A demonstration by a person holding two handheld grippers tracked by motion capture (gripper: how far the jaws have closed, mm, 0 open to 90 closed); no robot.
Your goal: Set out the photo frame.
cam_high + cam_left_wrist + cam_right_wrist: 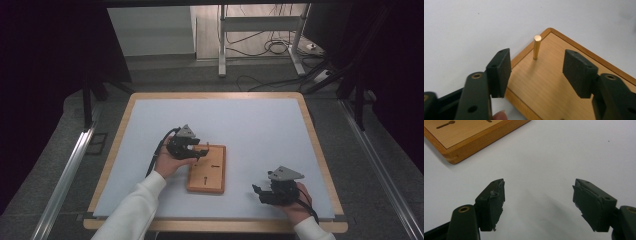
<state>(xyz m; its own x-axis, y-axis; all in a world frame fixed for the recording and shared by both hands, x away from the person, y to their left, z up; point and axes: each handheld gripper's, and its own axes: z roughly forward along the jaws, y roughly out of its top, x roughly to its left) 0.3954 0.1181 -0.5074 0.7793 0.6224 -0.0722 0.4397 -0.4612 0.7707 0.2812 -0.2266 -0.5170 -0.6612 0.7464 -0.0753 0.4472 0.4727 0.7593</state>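
The wooden board (206, 169) lies flat on the pale worktop (250, 130), a little left of the middle and towards the person's side. The left gripper (200, 150) hovers right at the board's far left corner, held in the left hand (170, 161), whose white sleeve (131, 206) comes in from the bottom edge. In the left gripper view, a small wooden peg (537, 47) stands upright near the corner of the board (554, 82), and it sits ahead of the black pads (499, 72), between the lines of the two jaws but beyond their tips. Those jaws stand apart, with nothing pressed between them: bare board below, no contact with the peg. Over to the right gripper (257, 191), low on the worktop near the front edge, well apart from the board and to its right, its jaws pointing left towards it. In the right gripper view, its jaws gape wide over the plain white surface, holding nothing, and the near corner of the board (471, 140) shows at the top left, with a dark keyhole-shaped slot (446, 124) on its face. The high view shows two dark marks (214, 165) along the board's middle.
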